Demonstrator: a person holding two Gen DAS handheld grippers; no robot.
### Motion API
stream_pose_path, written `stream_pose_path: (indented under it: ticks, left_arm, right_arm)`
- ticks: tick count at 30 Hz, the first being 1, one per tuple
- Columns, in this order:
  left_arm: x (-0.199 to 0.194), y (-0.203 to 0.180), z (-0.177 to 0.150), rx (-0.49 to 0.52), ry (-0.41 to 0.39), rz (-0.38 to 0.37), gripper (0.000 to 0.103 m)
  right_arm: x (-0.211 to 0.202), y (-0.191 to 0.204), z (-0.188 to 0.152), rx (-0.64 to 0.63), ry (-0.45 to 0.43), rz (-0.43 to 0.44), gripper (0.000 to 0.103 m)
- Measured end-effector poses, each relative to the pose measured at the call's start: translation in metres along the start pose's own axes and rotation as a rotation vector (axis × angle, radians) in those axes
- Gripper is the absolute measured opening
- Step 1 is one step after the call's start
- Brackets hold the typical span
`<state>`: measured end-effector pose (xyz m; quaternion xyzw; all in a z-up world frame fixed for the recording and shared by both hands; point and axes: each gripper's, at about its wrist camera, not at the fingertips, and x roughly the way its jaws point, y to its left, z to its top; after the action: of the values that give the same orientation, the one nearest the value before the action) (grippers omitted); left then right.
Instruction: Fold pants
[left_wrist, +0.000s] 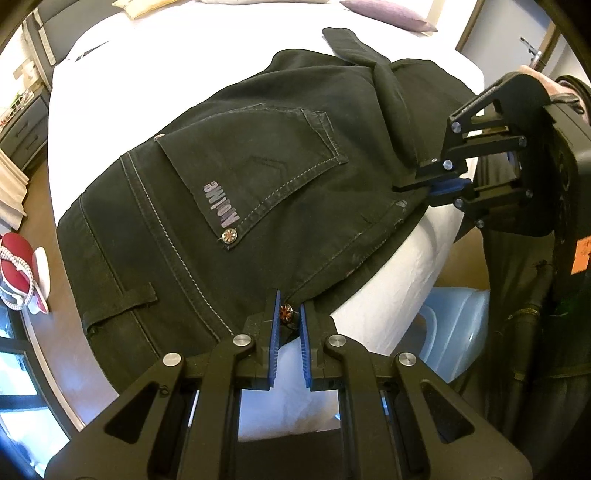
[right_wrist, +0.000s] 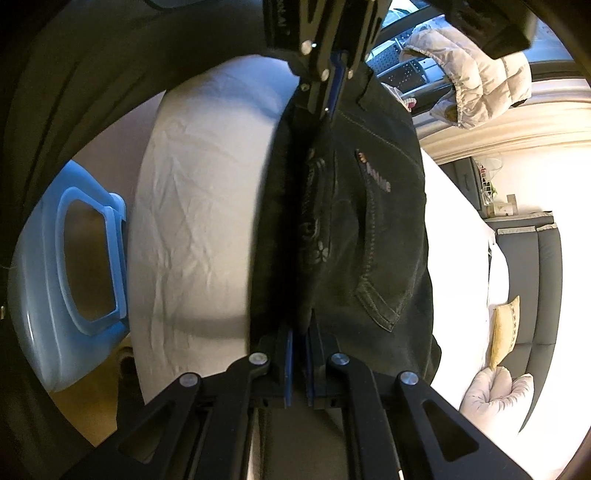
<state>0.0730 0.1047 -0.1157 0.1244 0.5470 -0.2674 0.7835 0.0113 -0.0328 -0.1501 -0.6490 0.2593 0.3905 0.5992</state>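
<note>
Black jeans (left_wrist: 258, 166) lie on the white bed (left_wrist: 110, 74), back pocket up, with a leg folded across the far side. My left gripper (left_wrist: 288, 314) sits at the near edge, shut on the waistband corner beside a metal rivet. My right gripper (left_wrist: 439, 186) comes in from the right, shut on the jeans' side edge. In the right wrist view the jeans (right_wrist: 369, 240) run straight away from my right gripper (right_wrist: 299, 332), which pinches their near edge. The left gripper (right_wrist: 334, 85) holds the far end, and the edge between the two hangs over the mattress side (right_wrist: 192, 184).
A light blue plastic tub (right_wrist: 55, 277) stands on the floor against the bed. A purple pillow (left_wrist: 388, 14) and a yellow one (right_wrist: 504, 332) lie at the head end. Red and white shoes (left_wrist: 18, 273) are on the floor at the left. A person's dark sleeve (left_wrist: 524, 295) is on the right.
</note>
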Motion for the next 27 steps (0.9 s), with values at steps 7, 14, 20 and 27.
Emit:
stream_pose_path:
  ticks: [7, 14, 20, 27]
  left_arm:
    - [-0.006, -0.002, -0.022, -0.024, -0.014, 0.005, 0.014]
    - [-0.026, -0.003, -0.032, -0.006, 0.021, 0.008, 0.021]
    - [-0.056, 0.014, -0.018, -0.137, -0.094, -0.015, 0.021]
    - [-0.003, 0.005, 0.041, -0.242, -0.146, -0.073, 0.021]
  right_arm:
    - [0.001, 0.012, 0.004, 0.029, 0.01, -0.025, 0.008]
    - [0.005, 0.023, 0.008, 0.027, 0.03, -0.057, 0.009]
    - [0.01, 0.035, 0.014, 0.025, 0.064, -0.105, 0.01]
    - [0.008, 0.03, 0.016, 0.131, 0.069, -0.155, 0.021]
